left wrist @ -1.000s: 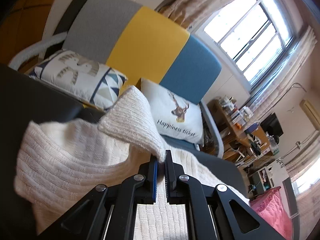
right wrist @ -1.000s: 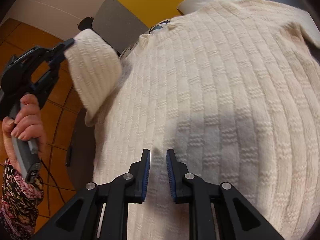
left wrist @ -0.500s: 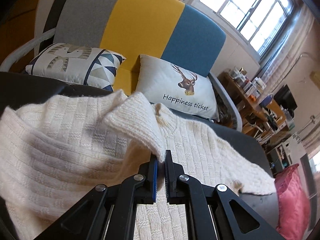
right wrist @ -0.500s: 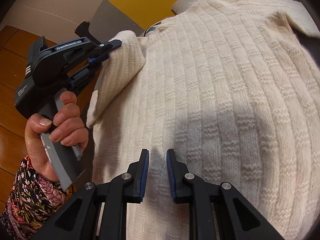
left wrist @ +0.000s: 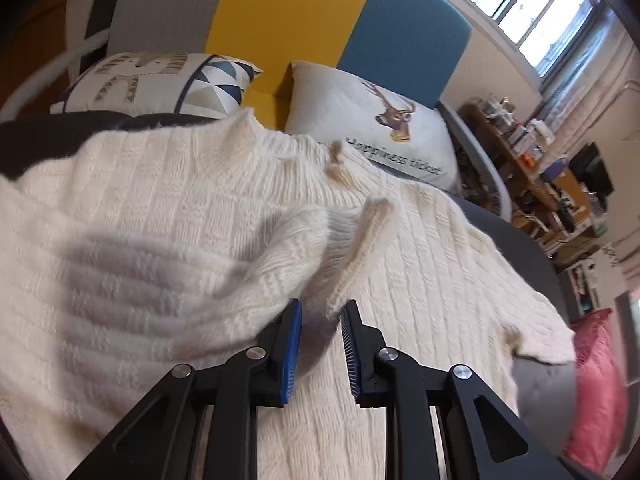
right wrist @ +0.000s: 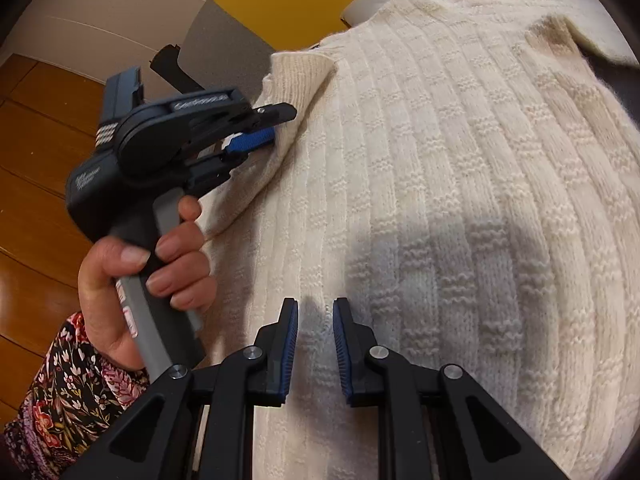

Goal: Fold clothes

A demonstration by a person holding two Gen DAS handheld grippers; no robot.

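Left wrist view: a cream knit sweater (left wrist: 420, 264) lies spread over a dark seat (left wrist: 516, 240), filling the centre and left of the frame. One sleeve (left wrist: 224, 280) is folded across the body, its ribbed cuff (left wrist: 360, 256) ending just above the left gripper (left wrist: 320, 316). The jaws stand apart, released, with the cuff edge at the gap but not clamped. Behind the sweater, at upper centre, a deer pillow (left wrist: 372, 120) leans against a grey, yellow and blue backrest (left wrist: 288, 12); a patterned pillow (left wrist: 156, 80) sits at upper left. A window (left wrist: 532, 4) occupies the upper right and a pink cushion (left wrist: 596, 388) the lower right.

Right wrist view: the sweater (right wrist: 460, 208) fills the centre and right of the frame. The right gripper (right wrist: 315, 316), at lower centre, hovers over the knit body with its jaws parted and nothing between them. At left, a hand (right wrist: 160, 268) with a floral cuff holds the left gripper (right wrist: 268, 128), whose open tips lie against the folded sleeve (right wrist: 288, 92). Wooden floor (right wrist: 36, 168) shows at far left.
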